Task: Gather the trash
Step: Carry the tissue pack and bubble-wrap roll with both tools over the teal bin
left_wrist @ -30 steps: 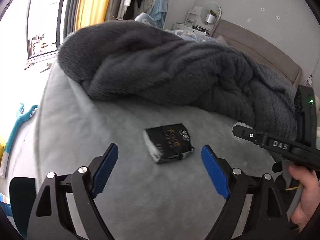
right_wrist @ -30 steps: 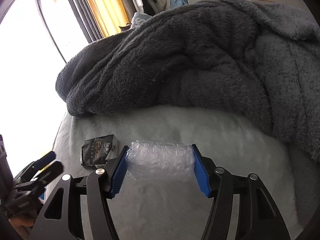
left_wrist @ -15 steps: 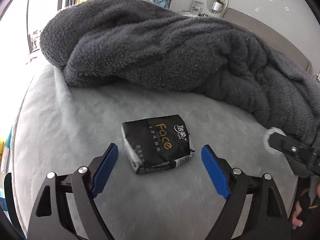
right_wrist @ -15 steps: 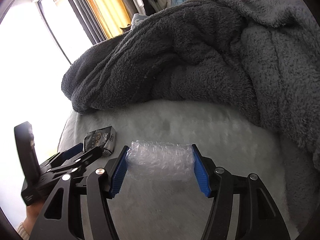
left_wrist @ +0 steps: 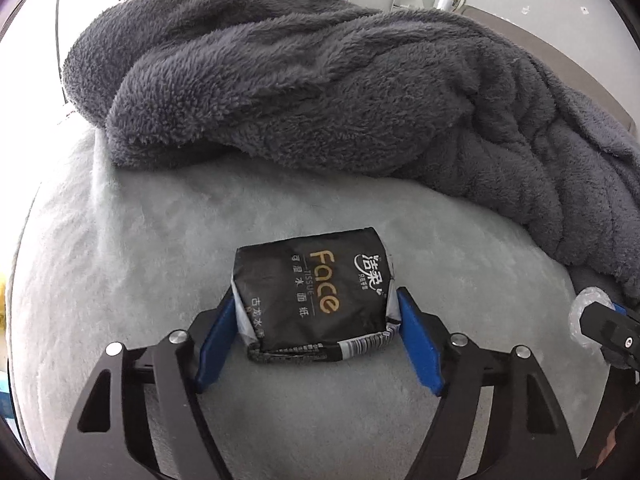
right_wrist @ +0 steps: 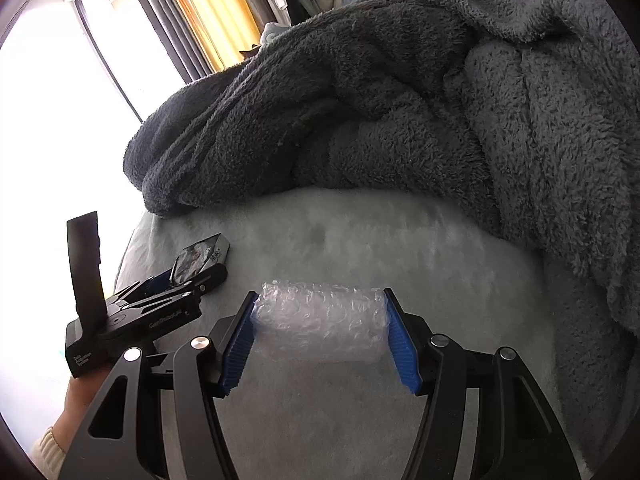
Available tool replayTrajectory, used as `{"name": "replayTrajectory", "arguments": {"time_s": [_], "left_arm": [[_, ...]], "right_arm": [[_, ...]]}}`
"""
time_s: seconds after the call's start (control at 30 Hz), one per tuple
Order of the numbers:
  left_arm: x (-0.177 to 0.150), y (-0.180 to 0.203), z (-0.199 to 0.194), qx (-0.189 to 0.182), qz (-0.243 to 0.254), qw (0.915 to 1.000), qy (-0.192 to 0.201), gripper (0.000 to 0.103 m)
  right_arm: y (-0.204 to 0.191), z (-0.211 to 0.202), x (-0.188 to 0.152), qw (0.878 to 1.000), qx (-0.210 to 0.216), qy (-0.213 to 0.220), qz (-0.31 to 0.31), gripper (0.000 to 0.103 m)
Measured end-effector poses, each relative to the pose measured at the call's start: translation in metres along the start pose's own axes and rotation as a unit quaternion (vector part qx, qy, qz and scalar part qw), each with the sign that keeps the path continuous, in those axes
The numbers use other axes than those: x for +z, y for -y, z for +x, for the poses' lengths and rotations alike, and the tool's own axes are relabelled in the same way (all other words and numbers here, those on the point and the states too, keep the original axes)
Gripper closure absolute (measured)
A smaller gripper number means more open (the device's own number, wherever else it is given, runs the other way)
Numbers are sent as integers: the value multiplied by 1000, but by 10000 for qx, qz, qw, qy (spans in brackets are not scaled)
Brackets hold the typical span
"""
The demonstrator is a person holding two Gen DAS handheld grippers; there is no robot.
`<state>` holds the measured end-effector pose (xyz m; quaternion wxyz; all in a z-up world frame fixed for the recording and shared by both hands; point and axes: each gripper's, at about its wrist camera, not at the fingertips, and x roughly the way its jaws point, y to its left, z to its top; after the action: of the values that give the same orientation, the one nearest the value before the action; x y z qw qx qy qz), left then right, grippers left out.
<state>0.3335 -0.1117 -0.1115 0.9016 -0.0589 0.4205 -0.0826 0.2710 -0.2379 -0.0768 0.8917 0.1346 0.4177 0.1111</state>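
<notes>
Pale grey plush bedding covers the bed [left_wrist: 120, 240], with a heaped dark grey fleece blanket [left_wrist: 320, 92] along its far side and a bright window off to the left in the right wrist view. On the open stretch of bed lies a black tissue packet [left_wrist: 316, 296], flat, printed face up, its long axis running slightly askew across the gap of the left gripper [left_wrist: 316, 336]. Those jaws are closing with the packet between them: the left blue pad looks to be at the packet's crumpled white end, while the right pad is just beside the other end, and I judge the grip not yet firm. The packet's near sealed edge sits level with the pad tips, so the hold would catch only its nearer half; a little more reach forward would seat it deeper. The right gripper [right_wrist: 320, 332] is clenched on a roll of clear bubble wrap [right_wrist: 320, 326], lying crosswise between its pads, and rides just to the right of the left one, clear of the packet. Bare bedding lies all round the packet, and the blanket's edge is well apart from it.
</notes>
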Motion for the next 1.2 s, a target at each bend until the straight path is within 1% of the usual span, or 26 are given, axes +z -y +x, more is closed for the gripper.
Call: {"name": "replayTrajectory", "arguments": {"time_s": [0.13,0.23,0.3,0.53,0.63,0.7,0.9,1.1,1.17,1.2], "left_arm": [[-2,1,-7,-51,32,9999,97,28],[-6,0,-20,-81,93,9997,193,28],[-10,-1,-30,-212,122,9994,229,28],[-19,-13,-64,-347,287,9985,295,28],[-21,-22,-76,-466,253,9980,346,28],[-23,-30,-87,-470,254,9978,404,28],[-31,-55,-115,-234,283,9984,426,28],[-40,-99,-131,19,-31,9993,377,28],[-43,-114,-136,176,-87,9993,316,28],[-44,-123,-136,289,-139,9992,225,28]], "right_arm": [[-7,-3,-1,10000,7,23,-8,41],[-14,-6,0,10000,19,49,-6,41],[-18,-9,1,10000,23,80,-2,41],[-36,-14,2,10000,36,68,46,41],[-49,-16,2,9999,35,96,27,41],[-56,-16,1,9999,45,97,45,41],[-91,-8,0,9999,157,-12,7,41],[-134,-6,2,9994,282,-61,-184,41],[-150,-6,2,9991,285,-56,-314,41],[-155,-6,3,9989,305,-58,-344,41]]}}
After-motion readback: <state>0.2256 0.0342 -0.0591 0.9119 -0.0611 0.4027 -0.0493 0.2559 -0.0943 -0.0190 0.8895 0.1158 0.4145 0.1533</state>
